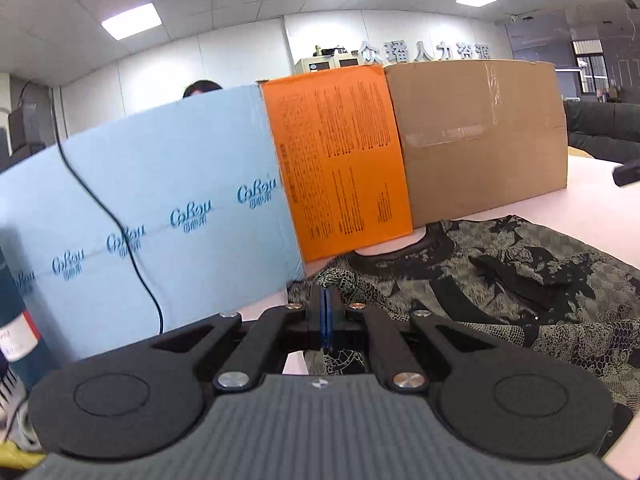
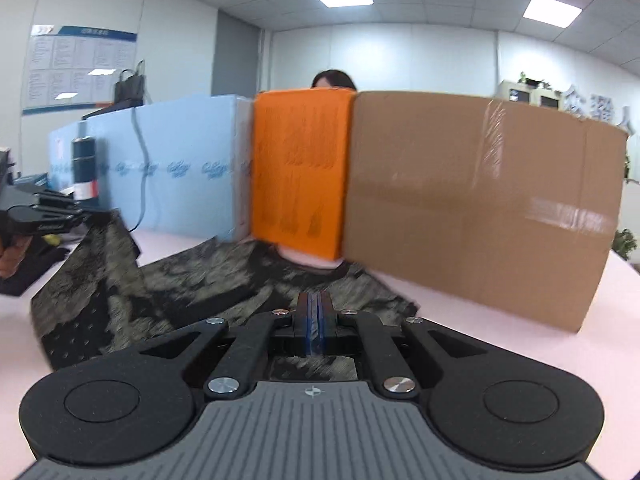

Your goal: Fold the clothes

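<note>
Patterned shirt lies on the pink table ahead of both tongs. Left gripper and right gripper each pinch its fabric, jaws pressed together

Blue box, orange box and cardboard box stand side by side

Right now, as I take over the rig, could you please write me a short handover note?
Left gripper: shut, pinching the patterned shirt near its left shoulder edge.
Right gripper: shut, over the shirt's right side; a hold on the cloth looks likely but is blurred.
Shirt lies on the pink table, neckline toward the boxes; the left side is lifted.
Done: both sides taken up.
Left: fold the shirt.
</note>
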Tool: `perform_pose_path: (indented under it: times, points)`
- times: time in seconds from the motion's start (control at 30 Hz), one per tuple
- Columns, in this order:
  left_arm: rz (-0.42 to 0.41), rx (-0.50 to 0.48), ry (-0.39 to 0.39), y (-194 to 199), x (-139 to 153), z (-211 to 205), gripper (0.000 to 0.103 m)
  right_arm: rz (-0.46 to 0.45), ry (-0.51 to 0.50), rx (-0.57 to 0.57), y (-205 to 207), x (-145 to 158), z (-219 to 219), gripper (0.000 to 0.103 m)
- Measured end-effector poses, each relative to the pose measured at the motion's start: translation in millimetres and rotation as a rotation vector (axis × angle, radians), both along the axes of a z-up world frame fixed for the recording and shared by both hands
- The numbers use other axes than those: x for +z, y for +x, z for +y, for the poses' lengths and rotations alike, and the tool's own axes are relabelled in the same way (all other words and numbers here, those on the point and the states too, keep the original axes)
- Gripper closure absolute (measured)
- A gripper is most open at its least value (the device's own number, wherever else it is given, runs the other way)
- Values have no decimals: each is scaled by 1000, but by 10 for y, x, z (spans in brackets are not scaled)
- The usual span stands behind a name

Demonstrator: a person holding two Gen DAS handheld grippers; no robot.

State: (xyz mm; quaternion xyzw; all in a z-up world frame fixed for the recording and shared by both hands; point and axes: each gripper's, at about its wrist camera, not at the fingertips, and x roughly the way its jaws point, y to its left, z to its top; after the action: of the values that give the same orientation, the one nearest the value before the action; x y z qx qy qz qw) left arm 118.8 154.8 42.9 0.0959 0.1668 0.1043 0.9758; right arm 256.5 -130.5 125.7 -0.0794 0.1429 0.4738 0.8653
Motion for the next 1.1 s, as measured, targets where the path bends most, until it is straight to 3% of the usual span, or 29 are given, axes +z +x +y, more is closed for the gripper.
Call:
perform_pose_path:
  times: [0.1, 0.17, 0.2, 0.23, 0.37, 0.4, 0.47, 0.5, 0.73, 0.87, 1.0, 1.1]
  points:
    - [11, -19, 4, 47, -1, -37, 102, 185, 9, 47, 217, -101, 63, 96]
    - [24, -25, 9, 53, -51, -54, 102, 227, -50, 70, 227, -248, 137, 76]
    - [30, -25, 6, 54, -77, -50, 102, 215, -93, 76, 179, -334, 176, 59]
    - [35, -21, 0, 54, -105, -34, 102, 205, -123, 83, 143, -403, 204, 54]
    - [54, 2, -28, 59, -199, 36, 102, 206, -203, 114, 23, -630, 303, 54]
    - [55, 5, -33, 56, -217, 49, 102, 208, -228, 120, 4, -677, 330, 54]
    - [54, 7, -40, 44, -240, 62, 102, 214, -230, 104, -11, -735, 342, 77]
    - [53, 9, -41, 36, -249, 64, 102, 222, -212, 93, -9, -745, 330, 101]
    - [-8, 19, -58, -53, -108, 91, 102, 77, -84, 95, -186, -359, 161, 101]
    - [-29, 20, -15, -15, 13, 64, 102, -14, -21, 62, -133, -37, 125, 101]
    - [1, 42, 11, 273, -48, 48, 102, -25, -47, -14, 182, -9, 276, 101]
    - [41, 68, -7, 570, -216, 74, 102, 40, -65, -74, 499, -212, 390, 101]
